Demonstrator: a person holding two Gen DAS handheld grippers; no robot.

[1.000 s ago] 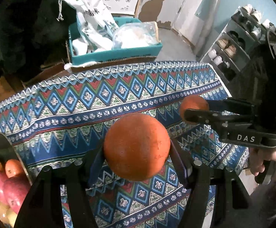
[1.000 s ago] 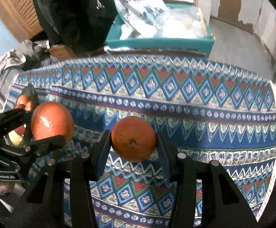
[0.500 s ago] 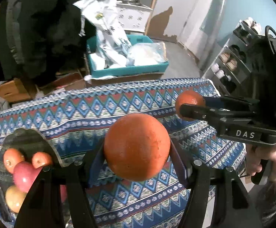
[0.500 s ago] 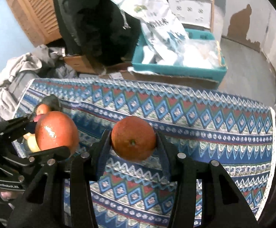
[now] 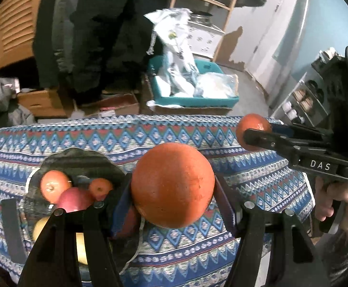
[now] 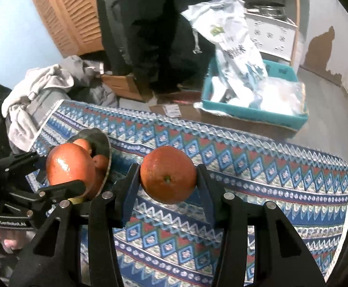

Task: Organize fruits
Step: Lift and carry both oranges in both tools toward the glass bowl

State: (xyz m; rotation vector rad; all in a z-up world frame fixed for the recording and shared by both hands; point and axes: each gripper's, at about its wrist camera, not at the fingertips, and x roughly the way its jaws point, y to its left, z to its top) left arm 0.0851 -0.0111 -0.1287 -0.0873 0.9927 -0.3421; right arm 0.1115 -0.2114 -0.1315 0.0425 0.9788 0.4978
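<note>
The left gripper [image 5: 174, 191] has its fingers clamped on a large round orange [image 5: 172, 184], held above the patterned blue cloth tabletop [image 5: 174, 131]. The right gripper [image 6: 168, 179] clamps a smaller orange [image 6: 168, 174]. A dark fruit-filled bowl [image 5: 78, 157] sits on the tabletop's left.

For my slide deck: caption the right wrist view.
Right tool shut on a round orange fruit above the patterned blue tablecloth; left tool holds a larger orange.

Large orange [image 5: 172, 185] clamped in left tongs [image 5: 172, 191]; smaller orange [image 6: 168, 174] in right tongs [image 6: 168, 179], stem facing camera.
</note>
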